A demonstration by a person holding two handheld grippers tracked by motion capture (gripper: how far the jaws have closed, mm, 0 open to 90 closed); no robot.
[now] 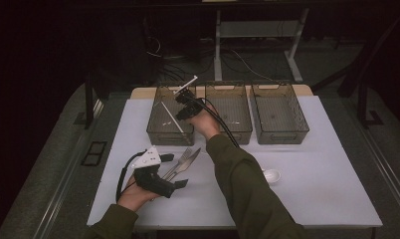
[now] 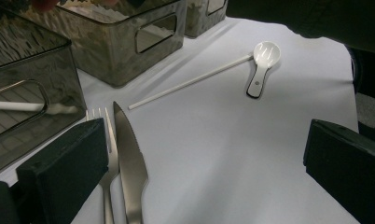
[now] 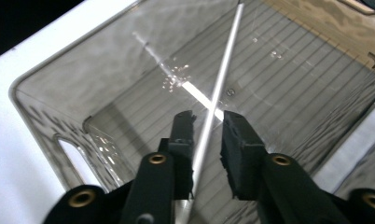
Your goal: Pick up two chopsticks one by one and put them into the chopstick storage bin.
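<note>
My right gripper (image 1: pixel 184 103) hangs over the left-hand clear bin (image 1: pixel 158 133). A white chopstick (image 3: pixel 225 56) runs slantwise between its jaws (image 3: pixel 208 119), with a thin gap on each side, so the gripper is open. The stick's top end pokes up past the gripper (image 1: pixel 186 83). A second white chopstick (image 3: pixel 193 91) lies on the bin floor (image 1: pixel 170 117). My left gripper (image 1: pixel 175 171) rests low over the table, open wide (image 2: pixel 204 140) with nothing between its jaws. A fork (image 2: pixel 108 140) and a knife (image 2: pixel 129 158) lie just beside its left jaw.
Two more clear bins stand in the row, the middle bin (image 1: pixel 238 134) and the right bin (image 1: pixel 280 137). On the white tabletop lie another white chopstick (image 2: pixel 190 81) and a white ceramic spoon (image 2: pixel 262 60). My right sleeve crosses the table's middle.
</note>
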